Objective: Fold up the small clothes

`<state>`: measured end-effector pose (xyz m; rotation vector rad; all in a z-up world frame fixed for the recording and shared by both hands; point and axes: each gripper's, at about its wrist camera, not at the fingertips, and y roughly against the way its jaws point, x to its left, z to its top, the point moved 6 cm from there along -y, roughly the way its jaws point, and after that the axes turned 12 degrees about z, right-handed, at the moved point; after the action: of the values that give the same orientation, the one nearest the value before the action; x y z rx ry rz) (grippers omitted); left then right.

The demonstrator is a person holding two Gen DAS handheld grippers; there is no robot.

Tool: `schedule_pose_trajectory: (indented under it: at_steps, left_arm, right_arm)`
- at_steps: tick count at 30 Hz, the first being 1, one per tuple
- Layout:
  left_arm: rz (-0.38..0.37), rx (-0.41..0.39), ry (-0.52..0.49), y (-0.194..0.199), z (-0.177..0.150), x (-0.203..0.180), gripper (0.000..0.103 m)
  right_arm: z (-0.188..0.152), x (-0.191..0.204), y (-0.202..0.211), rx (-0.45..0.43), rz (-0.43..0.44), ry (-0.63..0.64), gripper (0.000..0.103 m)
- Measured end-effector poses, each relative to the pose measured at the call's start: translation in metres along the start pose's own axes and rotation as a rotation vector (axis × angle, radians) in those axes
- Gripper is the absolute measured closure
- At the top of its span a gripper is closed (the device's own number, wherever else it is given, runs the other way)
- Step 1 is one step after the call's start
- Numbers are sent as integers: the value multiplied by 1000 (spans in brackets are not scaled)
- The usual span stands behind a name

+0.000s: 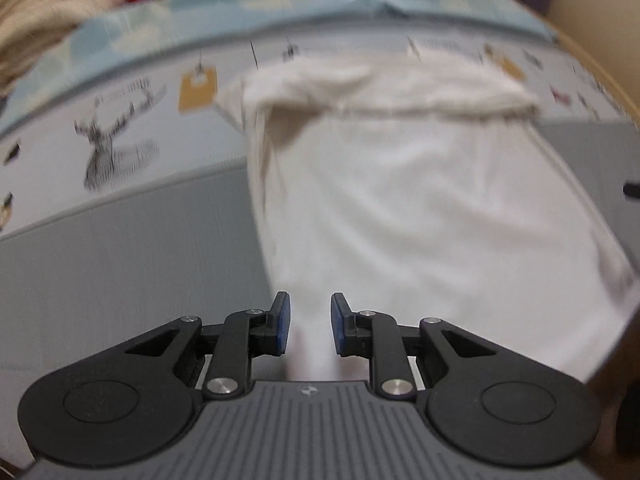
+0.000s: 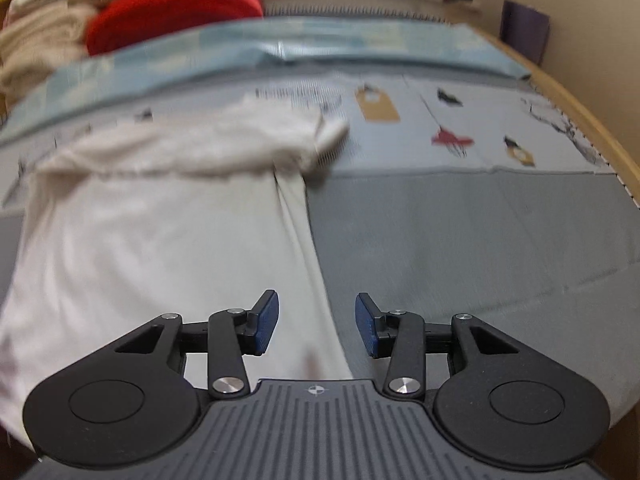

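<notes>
A white garment lies spread flat on the grey bed cover, its far end rolled or bunched into a thick band. My left gripper is open and empty over the garment's near left edge. In the right wrist view the same garment fills the left half, its bunched end farther off. My right gripper is open and empty, its jaws straddling the garment's near right edge. Both views are motion-blurred.
A printed sheet with a deer drawing and tags lies across the bed beyond the garment. A red cloth and cream fabrics are piled at the far left. A wooden bed rim runs along the right.
</notes>
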<state>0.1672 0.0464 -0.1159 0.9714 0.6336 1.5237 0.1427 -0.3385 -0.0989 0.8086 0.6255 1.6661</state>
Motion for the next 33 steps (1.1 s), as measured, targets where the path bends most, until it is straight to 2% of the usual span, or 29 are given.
schedule_pose_trajectory:
  at_steps: [5,9,11,12,13,15,20,24,28,30,32,33]
  left_arm:
    - [-13,-93,44,13,33,-36,80]
    - [-33,-143,42,13,58,-75,93]
    - [-40,-181,24,14,69,-97,94]
    - [-46,-199,16,12,73,-107,94]
    - [-55,-218,4,10,79,-118,94]
    - [-64,-261,-33,5,90,-142,94]
    - [-85,-320,-74,-23,116,-193,94]
    - [-93,-355,-74,-50,143,-219,94]
    - [-113,-342,-40,-80,166,-237,93]
    - [-111,-347,-53,-92,174,-245,91]
    - [-94,-357,-80,-102,182,-252,80]
    - [-91,-355,-88,-108,185,-255,68]
  right_arm:
    - [12,13,-3,-62,36,-61,59]
    - [25,10,-11,-85,84,-168,59]
    - [29,7,-16,-84,68,-208,61]
    - [30,4,-20,-79,57,-233,70]
    - [31,0,-22,-74,50,-258,85]
    - [32,-7,-24,-69,26,-297,100]
    - [36,-24,-19,-99,-13,-320,100]
    - [32,-30,-22,-55,-5,-277,99]
    - [29,-29,-23,-26,-4,-224,99]
    - [30,-27,-23,-25,-4,-197,99]
    - [30,-25,-23,-21,-2,-182,99]
    - [30,-25,-24,-17,2,-184,99]
